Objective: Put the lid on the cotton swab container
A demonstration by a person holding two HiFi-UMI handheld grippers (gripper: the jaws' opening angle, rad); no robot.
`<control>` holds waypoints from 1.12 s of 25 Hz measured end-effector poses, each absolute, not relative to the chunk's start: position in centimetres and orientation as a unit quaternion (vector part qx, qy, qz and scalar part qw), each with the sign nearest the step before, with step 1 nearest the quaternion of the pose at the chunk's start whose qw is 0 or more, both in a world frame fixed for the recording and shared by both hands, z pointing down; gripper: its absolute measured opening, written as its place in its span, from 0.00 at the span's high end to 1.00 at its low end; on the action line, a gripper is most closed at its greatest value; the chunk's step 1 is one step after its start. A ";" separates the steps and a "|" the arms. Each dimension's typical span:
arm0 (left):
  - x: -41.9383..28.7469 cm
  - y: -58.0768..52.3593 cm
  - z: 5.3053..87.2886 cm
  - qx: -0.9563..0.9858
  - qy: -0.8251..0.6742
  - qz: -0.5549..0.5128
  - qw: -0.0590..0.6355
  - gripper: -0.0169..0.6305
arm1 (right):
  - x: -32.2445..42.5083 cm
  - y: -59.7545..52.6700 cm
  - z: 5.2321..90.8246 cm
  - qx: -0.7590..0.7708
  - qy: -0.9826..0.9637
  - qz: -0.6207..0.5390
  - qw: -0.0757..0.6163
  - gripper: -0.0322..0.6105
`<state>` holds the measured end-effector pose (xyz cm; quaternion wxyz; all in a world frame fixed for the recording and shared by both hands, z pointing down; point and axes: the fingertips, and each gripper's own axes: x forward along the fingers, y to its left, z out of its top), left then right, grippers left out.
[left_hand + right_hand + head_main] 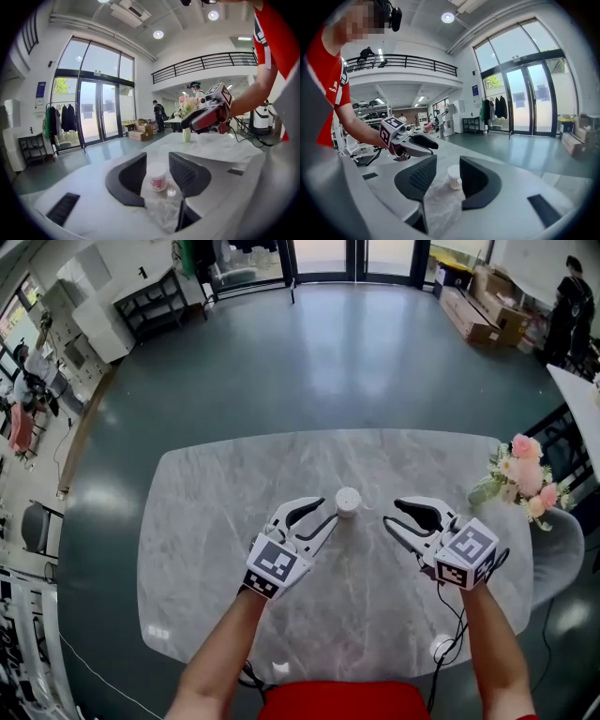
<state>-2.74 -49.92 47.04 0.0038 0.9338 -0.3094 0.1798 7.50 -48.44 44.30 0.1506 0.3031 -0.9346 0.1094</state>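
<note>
While the white-topped cotton swab container [348, 502] stands upright on the marble table [225, 484], the left tool [323, 514] and right tool [392, 512] flank it (neither one touching it), each with jaws spread apart and pinching nothing.

Your left gripper [323, 514] and right gripper [394, 512] show smooth white plastic shells and matt black ridged pads [183, 172], the cotton swab container [348, 501] looks like white ribbed plastic, and the table [234, 484] has a polished, grey-veined marble look.
</note>
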 end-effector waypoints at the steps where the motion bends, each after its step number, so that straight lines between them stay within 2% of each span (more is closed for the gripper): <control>1: -2.5 -50.1 47.8 0.934 -0.304 0.186 0.009 0.68 | 7.5 -48.7 45.0 0.297 -0.935 0.114 0.159 0.66; 3: -1.9 -50.5 49.3 0.934 -0.294 0.201 0.017 0.60 | 7.6 -49.3 46.2 0.287 -0.934 0.121 0.175 0.60; 8: -1.6 -51.1 53.5 0.931 -0.274 0.238 0.033 0.50 | 7.4 -50.3 49.5 0.270 -0.930 0.136 0.207 0.52; 17: -0.4 -53.6 58.3 0.923 -0.253 0.284 0.053 0.48 | 6.4 -52.1 52.8 0.243 -0.928 0.137 0.245 0.51; 23: 1.2 -53.9 59.0 0.930 -0.230 0.283 0.052 0.48 | 4.5 -52.4 51.6 0.212 -0.939 0.096 0.255 0.52; 28: 1.2 -54.0 59.4 0.931 -0.226 0.283 0.048 0.49 | 1.7 -52.9 52.0 0.181 -0.936 0.052 0.298 0.55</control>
